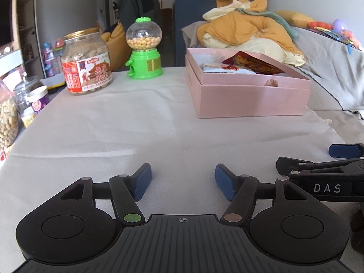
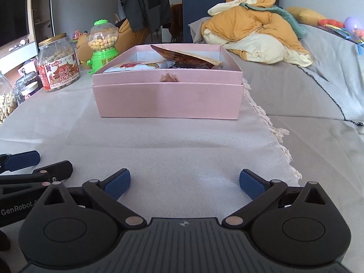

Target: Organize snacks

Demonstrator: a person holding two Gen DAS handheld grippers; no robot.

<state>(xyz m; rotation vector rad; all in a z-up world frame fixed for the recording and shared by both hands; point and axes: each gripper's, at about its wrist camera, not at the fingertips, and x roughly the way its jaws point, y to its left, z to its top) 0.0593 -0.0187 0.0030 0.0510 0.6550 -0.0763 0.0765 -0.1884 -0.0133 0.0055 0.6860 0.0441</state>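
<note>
A pink box point(image 1: 250, 97) point(image 2: 168, 100) stands open on the white cloth, holding a red snack packet point(image 1: 252, 64) point(image 2: 184, 56) and a white packet point(image 1: 224, 68) point(image 2: 134, 66). A peanut jar with a gold lid point(image 1: 86, 61) point(image 2: 58, 62) and a green candy dispenser point(image 1: 144, 49) point(image 2: 103, 45) stand to the box's left. My left gripper point(image 1: 183, 179) is open and empty, low over the cloth, well short of the box. My right gripper point(image 2: 184, 183) is open and empty, facing the box; it also shows at the right edge of the left wrist view point(image 1: 323, 173).
More jars of snacks point(image 1: 9, 118) point(image 2: 5, 104) stand at the left edge. A grey sofa point(image 2: 307, 86) with a heap of orange and cream bedding point(image 1: 248, 29) point(image 2: 254, 31) lies right of the cloth. The cloth's fringed edge point(image 2: 277, 136) runs along the right.
</note>
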